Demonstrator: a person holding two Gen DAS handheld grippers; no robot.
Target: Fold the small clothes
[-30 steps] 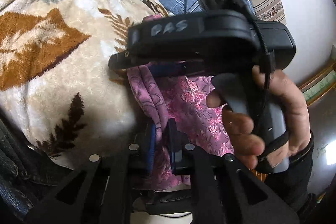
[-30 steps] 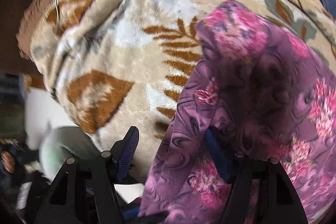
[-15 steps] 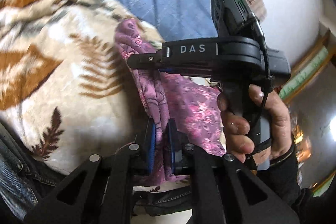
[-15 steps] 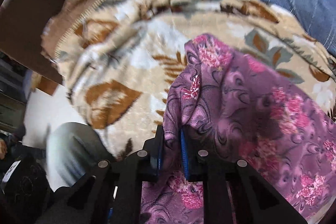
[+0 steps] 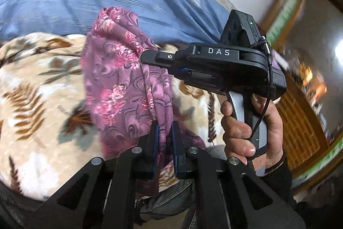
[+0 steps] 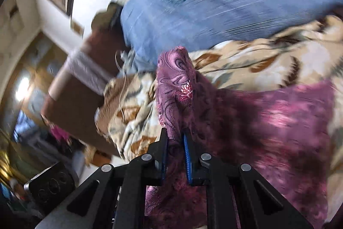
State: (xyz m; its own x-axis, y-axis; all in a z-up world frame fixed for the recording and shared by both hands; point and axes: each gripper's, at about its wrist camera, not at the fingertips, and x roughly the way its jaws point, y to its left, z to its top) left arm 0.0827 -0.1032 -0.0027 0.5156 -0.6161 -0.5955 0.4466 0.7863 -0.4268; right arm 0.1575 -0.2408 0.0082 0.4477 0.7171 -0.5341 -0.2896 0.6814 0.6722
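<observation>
Purple flowery fleece cloth (image 5: pixel 120 87) hanging pinched in left gripper (image 5: pixel 165 136) and right gripper (image 6: pixel 175 143), both closed tight; probably lifting to fold; next, laying flat on leafy cream blanket (image 5: pixel 38 104) below.

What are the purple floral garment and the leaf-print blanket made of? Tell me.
Purple floral garment: apparently soft, matte fleece or knit; it drapes in limp folds with a fuzzy surface.
Leaf-print blanket: likely plush, matte fleece; thick and fluffy-looking, though blur limits certainty.

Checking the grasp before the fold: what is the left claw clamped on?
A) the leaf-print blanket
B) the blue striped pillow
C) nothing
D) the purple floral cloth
D: the left claw is shut with the purple floral cloth bunched between its blue pads.
</observation>
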